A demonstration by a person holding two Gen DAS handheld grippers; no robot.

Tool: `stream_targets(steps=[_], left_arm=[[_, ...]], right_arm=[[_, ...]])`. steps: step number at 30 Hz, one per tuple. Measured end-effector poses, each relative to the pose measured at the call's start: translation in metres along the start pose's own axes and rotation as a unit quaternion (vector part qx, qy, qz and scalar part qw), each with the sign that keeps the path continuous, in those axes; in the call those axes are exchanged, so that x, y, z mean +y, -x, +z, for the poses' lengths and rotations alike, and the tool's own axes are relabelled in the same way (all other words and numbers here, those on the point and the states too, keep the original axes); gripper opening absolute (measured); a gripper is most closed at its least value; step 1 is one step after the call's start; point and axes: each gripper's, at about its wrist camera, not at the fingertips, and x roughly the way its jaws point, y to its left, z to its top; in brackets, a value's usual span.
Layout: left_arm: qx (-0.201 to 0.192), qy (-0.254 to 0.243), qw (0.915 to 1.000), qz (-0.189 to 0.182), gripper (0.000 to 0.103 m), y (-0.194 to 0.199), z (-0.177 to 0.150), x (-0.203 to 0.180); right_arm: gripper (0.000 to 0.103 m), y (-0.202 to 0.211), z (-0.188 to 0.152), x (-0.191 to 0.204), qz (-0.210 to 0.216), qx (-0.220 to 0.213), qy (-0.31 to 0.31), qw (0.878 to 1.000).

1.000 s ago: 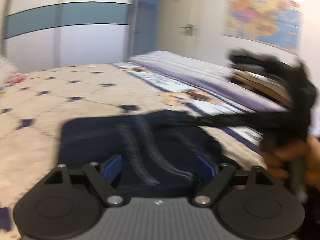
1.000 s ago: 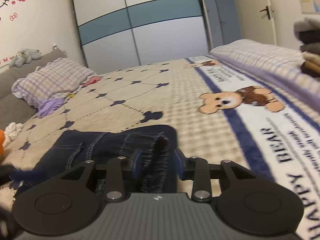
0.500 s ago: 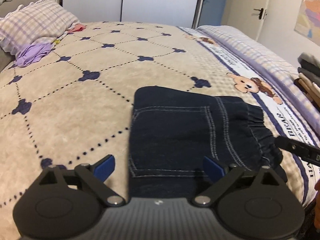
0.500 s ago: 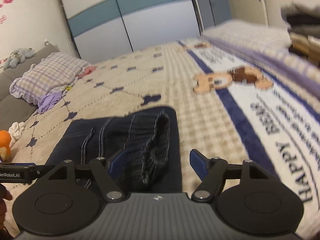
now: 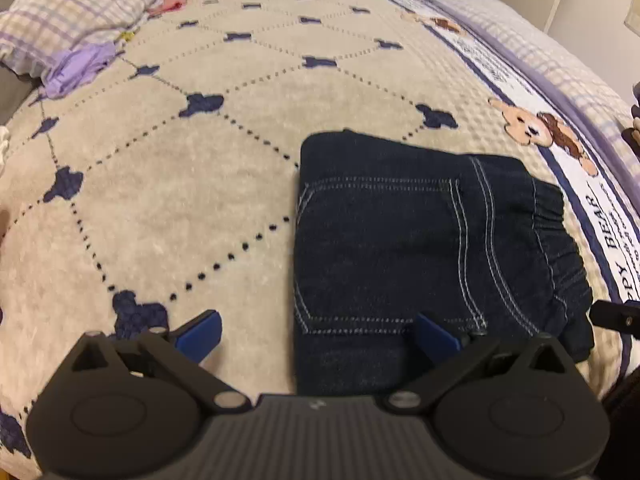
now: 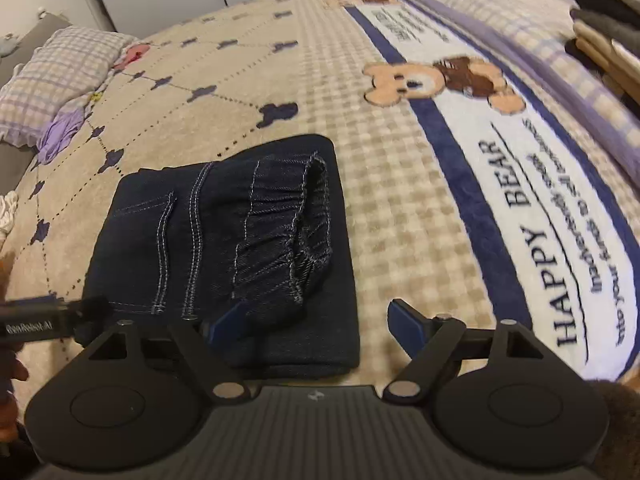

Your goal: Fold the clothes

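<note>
**Folded jeans lie free on the bed, both grippers spreading**

Left wrist view, from left to right. At 10 o'clock a checked pillow (image 5: pixel 76 8) lies at the bed's far edge, with a crumpled purple cloth (image 5: pixel 76 70) just beside it. The beige blanket (image 5: pixel 168 184), crossed by dotted lines and dark blue clover marks, fills the middle. The left gripper (image 5: pixel 318 332) is at 6 o'clock; its blue fingers (image 5: pixel 200 330) stand wide apart and are opening, pressing on nothing. The left finger is over bare blanket, the right one over the near edge of the jeans (image 5: pixel 420 256). The jeans, dark denim with pale stitching, lie folded into a flat block at 4 o'clock, pocket side up, gathered waistband toward 3 o'clock. Beyond them a bear picture (image 5: pixel 540 130) and the words HAPPY BEAR run along a white strip. A black part of the other gripper shows at the right edge.

Right wrist view. The same pillow sits at 10 o'clock. A black part of the left gripper enters at 9 o'clock, near the jeans' left corner. The jeans fill the centre left, waistband opening facing up and to the right. The right gripper (image 6: pixel 316 322) is at 6 o'clock, its fingers (image 6: pixel 406 322) apart and opening: the left one over the denim, the right one over checked blanket, neither clamping cloth. At 2 o'clock a stack of folded clothes (image 6: pixel 604 20) stands at the bed's side.
</note>
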Motion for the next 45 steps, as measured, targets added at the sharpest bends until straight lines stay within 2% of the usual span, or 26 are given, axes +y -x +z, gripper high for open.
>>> stream_targets(steps=[4, 8, 11, 14, 17, 20, 22, 24, 26, 29, 32, 33, 34, 37, 38, 40, 42, 43, 45], left_arm=[[0.016, 0.0, 0.9997, -0.018, 0.103, -0.001, 0.004, 0.007], [0.033, 0.013, 0.9984, -0.044, 0.103, -0.007, 0.011, 0.02], [0.052, 0.028, 0.9961, -0.065, 0.103, -0.02, 0.016, 0.031], [0.055, 0.049, 0.9907, -0.114, 0.103, -0.033, 0.018, 0.042], [0.074, 0.078, 0.98, -0.168, 0.103, -0.051, 0.019, 0.054], [0.06, 0.102, 0.9704, -0.211, 0.103, -0.061, 0.022, 0.062], [0.043, 0.132, 0.9589, -0.247, 0.103, -0.071, 0.019, 0.072], [0.016, 0.156, 0.944, -0.29, 0.103, -0.078, 0.012, 0.084], [0.002, 0.182, 0.9307, -0.317, 0.103, -0.081, 0.007, 0.093], [-0.007, 0.177, 0.9303, -0.321, 0.103, -0.08, 0.005, 0.085], [-0.037, 0.137, 0.9419, -0.304, 0.102, -0.074, -0.001, 0.062], [-0.047, 0.118, 0.9459, -0.299, 0.097, -0.072, -0.004, 0.052], [-0.057, 0.098, 0.9495, -0.293, 0.093, -0.07, -0.007, 0.041], [-0.086, 0.078, 0.9603, -0.254, 0.088, -0.065, -0.013, 0.018], [-0.095, 0.072, 0.9633, -0.24, 0.081, -0.063, -0.015, 0.011], [-0.112, 0.096, 0.9611, -0.233, 0.071, -0.059, -0.02, 0.011], [-0.127, 0.133, 0.9546, -0.235, 0.058, -0.055, -0.024, 0.013], [-0.133, 0.148, 0.9521, -0.232, 0.056, -0.051, -0.025, 0.012], [-0.149, 0.161, 0.9496, -0.224, 0.045, -0.038, -0.026, 0.008]], right_arm=[[0.082, -0.005, 0.01, 0.002, 0.001, 0.034, -0.01, 0.999], [0.082, -0.025, 0.021, 0.006, -0.01, 0.06, 0.023, 0.998], [0.082, -0.034, 0.031, -0.006, 0.015, 0.079, -0.008, 0.997], [0.083, -0.042, 0.041, -0.024, 0.056, 0.081, -0.055, 0.994], [0.084, -0.058, 0.047, -0.037, 0.112, 0.089, -0.085, 0.986], [0.092, -0.076, 0.05, -0.047, 0.162, 0.089, -0.095, 0.978], [0.103, -0.089, 0.047, -0.053, 0.183, 0.085, -0.105, 0.974], [0.103, -0.1, 0.042, -0.062, 0.211, 0.076, -0.124, 0.967], [0.103, -0.101, 0.038, -0.069, 0.238, 0.055, -0.125, 0.962], [0.103, -0.103, 0.036, -0.077, 0.273, 0.041, -0.115, 0.954], [0.103, -0.103, 0.031, -0.087, 0.316, 0.005, -0.103, 0.943], [0.103, -0.104, 0.034, -0.084, 0.316, -0.002, -0.11, 0.942], [0.096, -0.106, 0.037, -0.082, 0.315, -0.009, -0.117, 0.942], [0.091, -0.109, 0.05, -0.061, 0.314, -0.018, -0.092, 0.945], [0.087, -0.11, 0.049, -0.053, 0.3, -0.023, -0.067, 0.951], [0.078, -0.107, 0.043, -0.046, 0.278, -0.045, -0.036, 0.959], [0.07, -0.101, 0.044, -0.046, 0.278, -0.052, -0.031, 0.959], [0.066, -0.098, 0.045, -0.046, 0.281, -0.056, -0.028, 0.958], [0.063, -0.091, 0.048, -0.045, 0.287, -0.065, -0.021, 0.956]])
